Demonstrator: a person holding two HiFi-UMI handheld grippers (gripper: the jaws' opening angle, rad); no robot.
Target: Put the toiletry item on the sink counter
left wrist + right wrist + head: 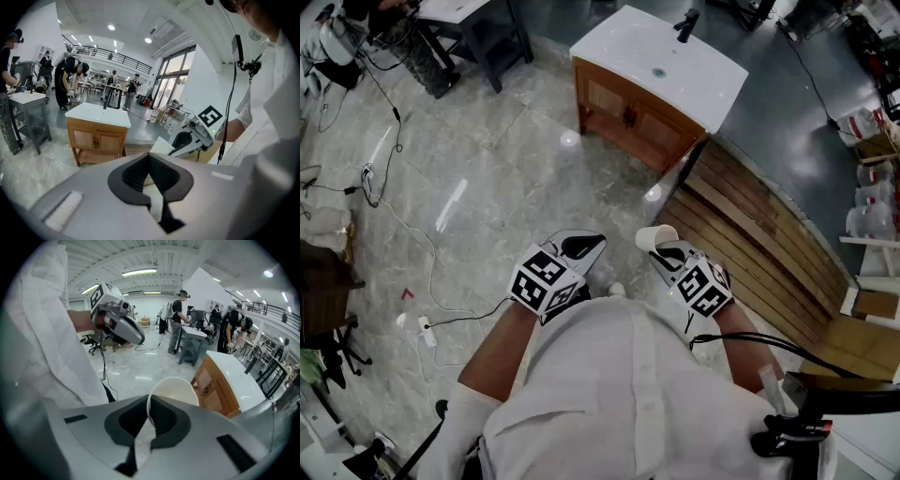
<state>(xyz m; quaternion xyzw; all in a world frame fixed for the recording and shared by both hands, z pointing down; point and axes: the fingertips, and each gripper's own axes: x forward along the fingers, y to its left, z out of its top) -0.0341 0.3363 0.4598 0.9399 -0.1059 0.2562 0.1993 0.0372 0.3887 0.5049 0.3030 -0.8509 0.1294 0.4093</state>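
1. The left gripper [584, 247], topped by its black-and-white marker cube [546, 278], is held near the person's chest, its fingers pressed together on nothing.
2. The right gripper [664, 251] pinches the rim of a white cup [176, 391].
3. The white-topped sink counter [619, 52] stands well apart, ahead of both.

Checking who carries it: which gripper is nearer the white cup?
Right. The right gripper grips the cup by its rim; the left gripper hangs beside it, shut, not touching.
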